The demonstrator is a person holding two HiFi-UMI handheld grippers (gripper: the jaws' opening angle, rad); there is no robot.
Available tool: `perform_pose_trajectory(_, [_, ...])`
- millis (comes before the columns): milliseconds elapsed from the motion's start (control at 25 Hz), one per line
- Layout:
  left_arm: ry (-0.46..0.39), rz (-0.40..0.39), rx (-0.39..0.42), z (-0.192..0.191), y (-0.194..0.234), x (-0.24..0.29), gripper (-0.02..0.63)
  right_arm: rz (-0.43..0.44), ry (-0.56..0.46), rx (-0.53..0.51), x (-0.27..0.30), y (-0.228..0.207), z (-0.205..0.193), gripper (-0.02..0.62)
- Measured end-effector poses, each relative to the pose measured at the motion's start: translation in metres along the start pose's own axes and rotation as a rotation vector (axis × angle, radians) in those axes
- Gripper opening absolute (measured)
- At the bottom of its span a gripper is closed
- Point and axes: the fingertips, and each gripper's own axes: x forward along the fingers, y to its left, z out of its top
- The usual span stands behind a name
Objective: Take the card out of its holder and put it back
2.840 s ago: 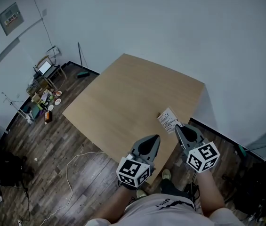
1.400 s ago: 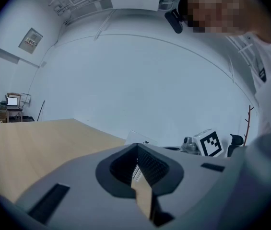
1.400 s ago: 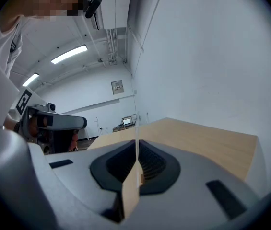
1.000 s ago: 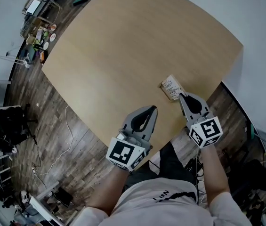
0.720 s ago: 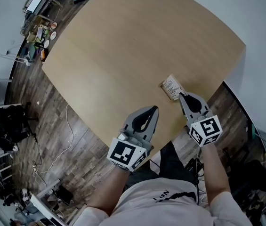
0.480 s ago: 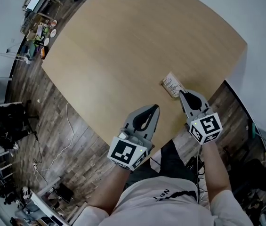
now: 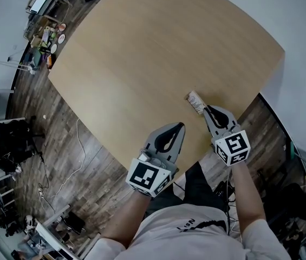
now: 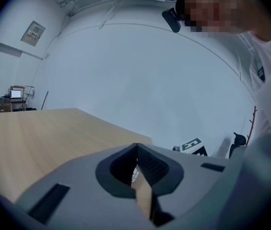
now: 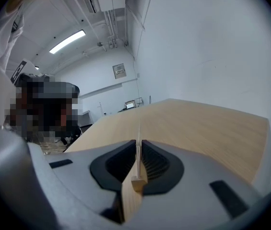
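Note:
The card (image 7: 194, 100), white with small print and a tan edge, stands tilted on its edge over the table's near right part. I cannot tell the card from its holder. My right gripper (image 7: 208, 110) is shut on its near end. In the right gripper view the card (image 9: 138, 128) shows edge-on as a thin pale line that rises out of the shut jaws of the right gripper (image 9: 138, 143). My left gripper (image 7: 178, 128) hovers over the table's near edge, left of the card, shut and holding nothing. In the left gripper view the left gripper (image 8: 136, 146) has its jaws together.
The wooden table (image 7: 158, 53) stands against a white wall (image 7: 299, 31). Dark plank floor (image 7: 60, 161) with a cable lies to the left, and clutter (image 7: 41, 37) at the far left. The right gripper's marker cube (image 8: 191, 146) shows past the left jaws.
The card lay flat with its print facing up. Now it is tipped up on edge in the right gripper, which has shifted slightly left. The left gripper has barely moved.

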Motion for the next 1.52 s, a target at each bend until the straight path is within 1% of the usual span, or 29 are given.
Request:
perform_pose_trajectory(200, [0.001,-0.004,0.003,0.002,0.001,-0.003,0.012,-0.022,-0.011,-0.013,-0.004,0.001,0.011,0.029])
perform_pose_trajectory(400, [-0.012,-0.024,0.017,0.001,-0.009,-0.014,0.012,-0.071,-0.036,-0.028,-0.024,0.006,0.025,0.029])
perform_pose_trajectory(560, [-0.011,-0.042,0.023,0.004,-0.019,-0.034,0.012,-0.111,-0.068,-0.03,-0.048,0.026,0.045,0.029])
perform_pose_trajectory(720, [-0.003,-0.068,0.032,0.004,-0.034,-0.067,0.012,-0.131,-0.114,-0.01,-0.078,0.069,0.06,0.029])
perform_pose_trajectory(920, [0.001,-0.117,0.045,0.004,-0.054,-0.122,0.012,-0.139,-0.166,0.013,-0.112,0.143,0.073,0.024])
perform_pose_trajectory(1240, [-0.032,-0.153,0.03,0.012,-0.066,-0.207,0.012,-0.148,-0.236,0.041,-0.146,0.249,0.093,0.015])
perform_pose_trajectory(1360, [-0.052,-0.171,0.039,0.019,-0.071,-0.23,0.012,-0.158,-0.256,0.03,-0.16,0.279,0.1,0.015])
perform_pose_trajectory(1520, [-0.058,-0.184,0.059,0.024,-0.074,-0.253,0.012,-0.191,-0.274,0.025,-0.176,0.305,0.102,0.014])
